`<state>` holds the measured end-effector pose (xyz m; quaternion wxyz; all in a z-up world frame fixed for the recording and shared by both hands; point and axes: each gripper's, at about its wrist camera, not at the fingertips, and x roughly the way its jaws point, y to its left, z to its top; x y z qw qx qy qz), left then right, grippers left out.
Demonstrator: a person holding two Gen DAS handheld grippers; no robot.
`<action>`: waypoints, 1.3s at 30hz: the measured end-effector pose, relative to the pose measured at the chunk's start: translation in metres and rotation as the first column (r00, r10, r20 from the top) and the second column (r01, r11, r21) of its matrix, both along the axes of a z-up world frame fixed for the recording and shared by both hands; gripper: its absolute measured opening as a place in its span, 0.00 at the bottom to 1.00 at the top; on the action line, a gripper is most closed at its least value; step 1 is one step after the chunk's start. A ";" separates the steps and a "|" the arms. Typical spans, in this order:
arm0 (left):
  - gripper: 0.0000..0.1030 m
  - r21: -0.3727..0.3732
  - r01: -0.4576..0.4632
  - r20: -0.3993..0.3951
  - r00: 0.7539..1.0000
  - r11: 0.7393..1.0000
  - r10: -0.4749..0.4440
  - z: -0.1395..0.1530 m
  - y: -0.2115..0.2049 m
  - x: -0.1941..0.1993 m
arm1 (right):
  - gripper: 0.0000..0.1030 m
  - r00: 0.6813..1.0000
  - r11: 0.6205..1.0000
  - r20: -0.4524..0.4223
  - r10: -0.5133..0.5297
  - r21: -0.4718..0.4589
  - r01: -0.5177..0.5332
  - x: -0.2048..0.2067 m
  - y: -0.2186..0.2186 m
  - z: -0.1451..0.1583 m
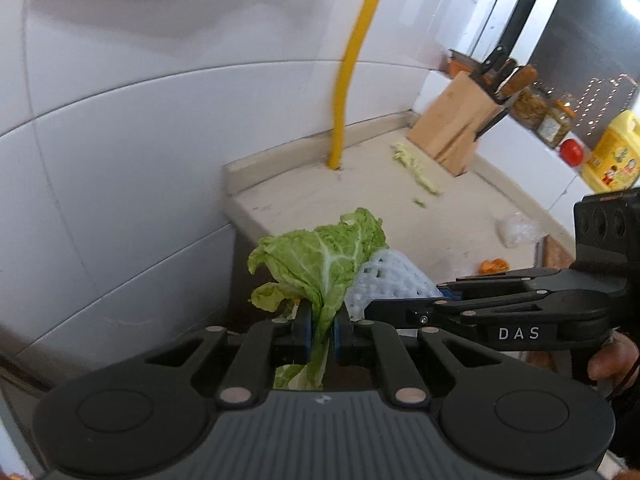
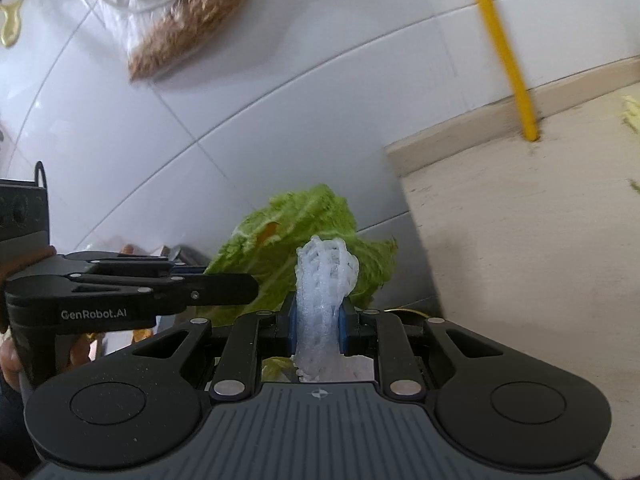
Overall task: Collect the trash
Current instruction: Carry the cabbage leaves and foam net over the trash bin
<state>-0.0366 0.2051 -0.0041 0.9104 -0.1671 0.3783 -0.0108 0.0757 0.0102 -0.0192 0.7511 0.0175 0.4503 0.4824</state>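
Left gripper (image 1: 320, 330) pinches cabbage leaf (image 1: 320, 256) (countertop (image 1: 360, 208) behind).

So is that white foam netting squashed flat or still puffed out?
Squashed where gripped: the right tongs pinch the white foam netting into a narrow strip between their blue pads, and it bulges out again above them.

Two grippers are showing, the left gripper (image 1: 320, 326) and the right gripper (image 2: 318, 330). One cabbage leaf (image 1: 320, 256) and one white foam net (image 2: 326, 280) are being held up. On the table (image 1: 360, 208), one knife block (image 1: 452, 128) is standing far right, with one yellow pipe (image 1: 348, 68), one orange peel (image 1: 494, 266), two jars (image 1: 528, 108) and one yellow oil jug (image 1: 614, 152).
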 end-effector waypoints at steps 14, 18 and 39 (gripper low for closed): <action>0.07 -0.039 -0.081 -0.050 0.996 0.996 0.079 -0.037 0.026 -0.006 | 0.24 0.999 0.998 -0.039 -0.009 -0.070 0.007 -0.004 0.028 -0.028; 0.07 -0.047 -0.103 -0.058 0.993 0.994 0.100 -0.047 0.030 -0.006 | 0.24 0.999 0.996 -0.041 -0.023 -0.091 0.019 -0.004 0.033 -0.035; 0.07 -0.082 -0.169 -0.069 0.984 0.982 0.163 -0.081 0.063 -0.004 | 0.24 0.994 0.981 -0.046 -0.097 -0.175 0.088 -0.009 0.058 -0.068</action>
